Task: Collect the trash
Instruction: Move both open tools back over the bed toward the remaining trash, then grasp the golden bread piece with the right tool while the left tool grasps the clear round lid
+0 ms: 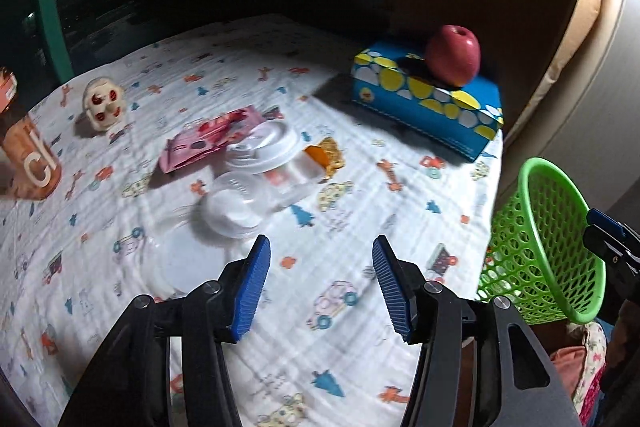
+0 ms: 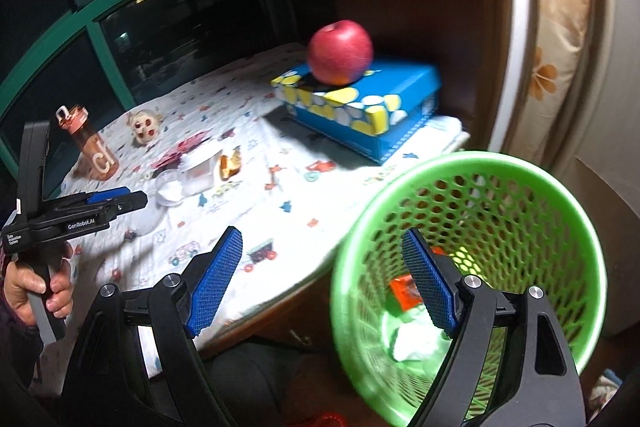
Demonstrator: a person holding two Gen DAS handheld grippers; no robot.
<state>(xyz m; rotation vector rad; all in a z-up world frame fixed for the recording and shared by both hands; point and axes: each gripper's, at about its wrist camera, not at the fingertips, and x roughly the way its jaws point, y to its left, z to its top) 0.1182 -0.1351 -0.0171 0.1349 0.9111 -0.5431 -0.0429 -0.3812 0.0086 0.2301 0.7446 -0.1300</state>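
two claws are at work, and several risks follow from how things lie. the green plastic mesh basket [image 2: 468, 267] is tilted with its mouth toward the right claw [image 2: 328, 283] and sits off the edge of the counter covered in a white printed cloth [image 1: 340, 327]; in my judgement a careless drop could miss the rim or tip it further. the clear plastic cup lids [image 1: 236, 211] and white cup lid [image 1: 268, 147] are thin and slippery, overlapped in a heap with the pink foil wrapper [image 1: 204, 143] and orange snack wrapper [image 1: 328, 155], so a pinch may slide off or drag a neighbour along. the red apple [image 1: 454, 55] resting on the blue and yellow tissue box [image 1: 428, 99] could roll if the box is bumped, and the orange drink bottle [image 1: 28, 147] and small cream skull-like toy [image 1: 104, 103] are probably not trash.

the left claw [image 1: 320, 283] hangs wide open above the cloth, just short of the clear lids, touching nothing. the right claw is also spread wide and empty, one finger in front of the basket mouth; crumpled white paper [image 2: 416, 339] and an orange scrap [image 2: 404, 293] already lie inside.
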